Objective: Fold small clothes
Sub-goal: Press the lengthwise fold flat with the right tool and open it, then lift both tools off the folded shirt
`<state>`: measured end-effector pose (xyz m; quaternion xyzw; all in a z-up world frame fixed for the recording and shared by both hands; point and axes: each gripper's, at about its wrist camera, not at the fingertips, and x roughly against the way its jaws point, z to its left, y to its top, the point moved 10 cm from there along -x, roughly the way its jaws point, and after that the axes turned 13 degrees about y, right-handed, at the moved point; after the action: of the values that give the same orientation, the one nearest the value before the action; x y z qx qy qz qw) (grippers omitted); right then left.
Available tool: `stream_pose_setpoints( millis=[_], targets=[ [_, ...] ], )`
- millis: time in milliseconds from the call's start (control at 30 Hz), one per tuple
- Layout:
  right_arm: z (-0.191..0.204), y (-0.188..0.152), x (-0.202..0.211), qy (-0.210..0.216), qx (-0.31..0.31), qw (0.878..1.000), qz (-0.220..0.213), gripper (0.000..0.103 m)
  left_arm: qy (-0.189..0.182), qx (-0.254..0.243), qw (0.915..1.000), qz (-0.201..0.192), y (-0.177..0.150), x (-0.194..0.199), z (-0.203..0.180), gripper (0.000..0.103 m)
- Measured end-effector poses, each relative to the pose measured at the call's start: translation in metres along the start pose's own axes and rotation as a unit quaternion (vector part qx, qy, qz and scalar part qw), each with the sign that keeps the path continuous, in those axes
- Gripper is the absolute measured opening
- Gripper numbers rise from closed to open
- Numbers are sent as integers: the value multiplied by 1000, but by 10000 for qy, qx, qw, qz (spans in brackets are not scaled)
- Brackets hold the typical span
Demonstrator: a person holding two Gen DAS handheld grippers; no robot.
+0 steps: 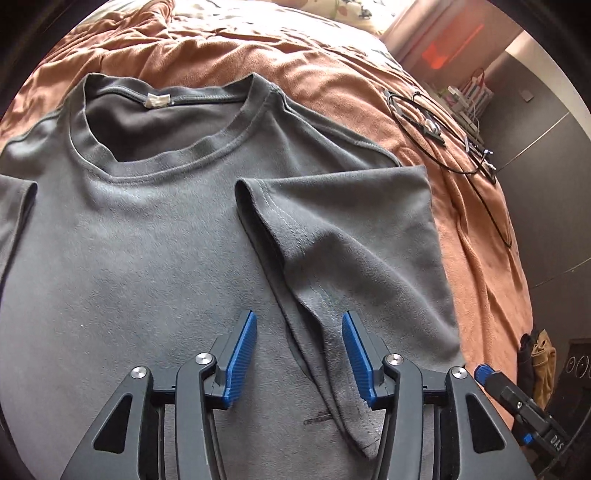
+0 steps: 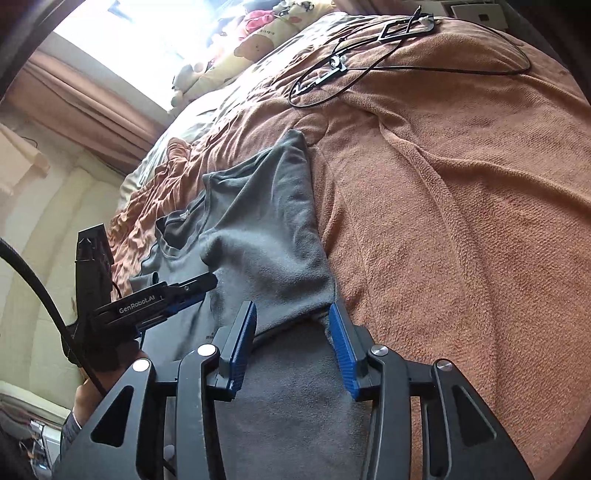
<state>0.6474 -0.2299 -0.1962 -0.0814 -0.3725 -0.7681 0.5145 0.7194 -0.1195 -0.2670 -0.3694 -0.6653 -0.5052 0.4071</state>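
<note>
A grey T-shirt (image 1: pixel 129 240) lies face up on an orange blanket (image 1: pixel 332 85), collar (image 1: pixel 166 162) at the far end. Its right side and sleeve (image 1: pixel 351 221) are folded in over the chest. My left gripper (image 1: pixel 300 317) hangs open just over that flap; a loose ridge of cloth runs between the blue pads (image 1: pixel 240 354), which do not press it. In the right wrist view the T-shirt (image 2: pixel 266 229) stretches away, and my right gripper (image 2: pixel 292 308) stands open over the folded side edge, holding nothing. The left gripper (image 2: pixel 192 291) shows there at the left, over the chest.
Black cables with small connectors (image 1: pixel 443 129) lie on the blanket (image 2: pixel 461 221) beyond the shirt's right side, the same cables (image 2: pixel 369 62) at the top of the right wrist view. Plush toys (image 2: pixel 258 26) sit by the window. A person's hand (image 2: pixel 88 398) holds the left tool.
</note>
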Motion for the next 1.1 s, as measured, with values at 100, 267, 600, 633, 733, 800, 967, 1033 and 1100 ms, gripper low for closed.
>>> stream_pose_setpoints(
  millis=[100,267,600,633,733,800,967,1033,1100],
  targets=[
    [-4,-2,-5,-37,-16,10000,29,39,163,-46,9998,-89,3,-6,-5,52],
    [-13,-5,-10,-102,-217,9997,67,39,799,-493,9955,-106,2,-12,-7,45],
    [-14,-2,1,-122,-268,9996,-52,39,1015,-672,9926,13,-6,-2,4,35],
    [-12,-2,2,-109,-246,9996,-56,39,961,-621,9934,37,-7,0,6,35],
    [-5,-2,4,-98,-134,9999,-49,39,800,-509,9955,-22,-9,12,8,35],
    [0,-2,6,-107,-65,9999,-37,39,736,-495,9960,-100,-11,20,9,35],
    [8,0,25,-371,126,9991,-156,50,535,-338,9979,-110,-16,41,16,36],
    [13,-2,41,-514,191,9979,-339,70,466,-334,9982,-158,-19,55,21,36],
    [23,-8,53,-598,361,9968,-381,78,481,-372,9978,-267,-20,71,26,45]
  ],
)
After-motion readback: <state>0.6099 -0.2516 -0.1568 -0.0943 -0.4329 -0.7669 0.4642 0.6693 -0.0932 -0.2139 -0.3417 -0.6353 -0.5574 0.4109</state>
